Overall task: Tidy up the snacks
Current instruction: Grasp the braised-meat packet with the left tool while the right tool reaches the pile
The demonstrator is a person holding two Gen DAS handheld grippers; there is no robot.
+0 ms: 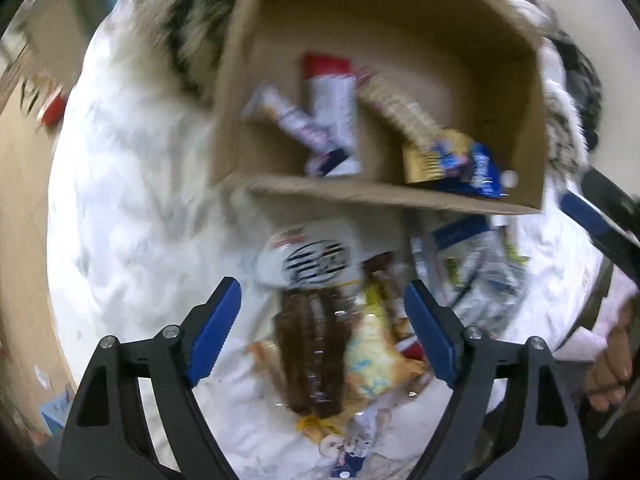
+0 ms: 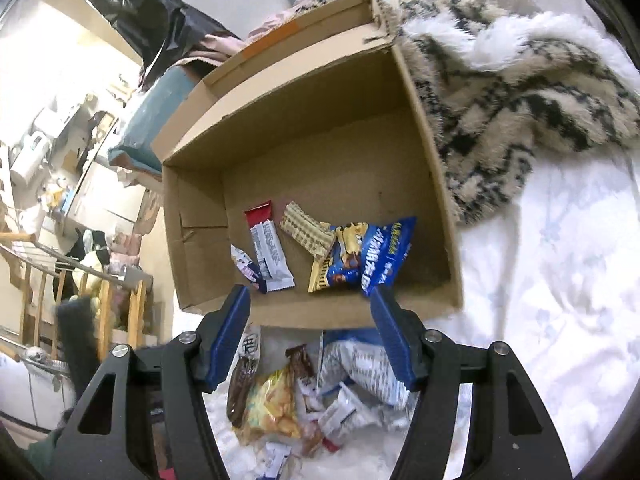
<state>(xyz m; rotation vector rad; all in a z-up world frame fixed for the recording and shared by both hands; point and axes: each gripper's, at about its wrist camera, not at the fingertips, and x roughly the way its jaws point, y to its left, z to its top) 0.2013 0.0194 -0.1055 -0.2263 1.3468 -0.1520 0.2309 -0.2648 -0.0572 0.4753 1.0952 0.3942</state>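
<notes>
I see the white bedsheet (image 2: 552,280) under everything, with a furry patterned blanket (image 2: 512,92) bunched beside the cardboard box (image 2: 316,312). Inside the box lie 5 snacks: a blue packet (image 2: 384,256), a wafer pack (image 2: 306,232), a white bar with a red end (image 2: 266,248) and smaller ones. Just in front of the box sits the loose snack pile (image 2: 304,396). My left gripper (image 1: 322,332) hangs over the pile's brown pack (image 1: 312,352), jaws spread, gripping nothing. My right gripper (image 2: 310,338) hovers above the pile, likewise released.
</notes>
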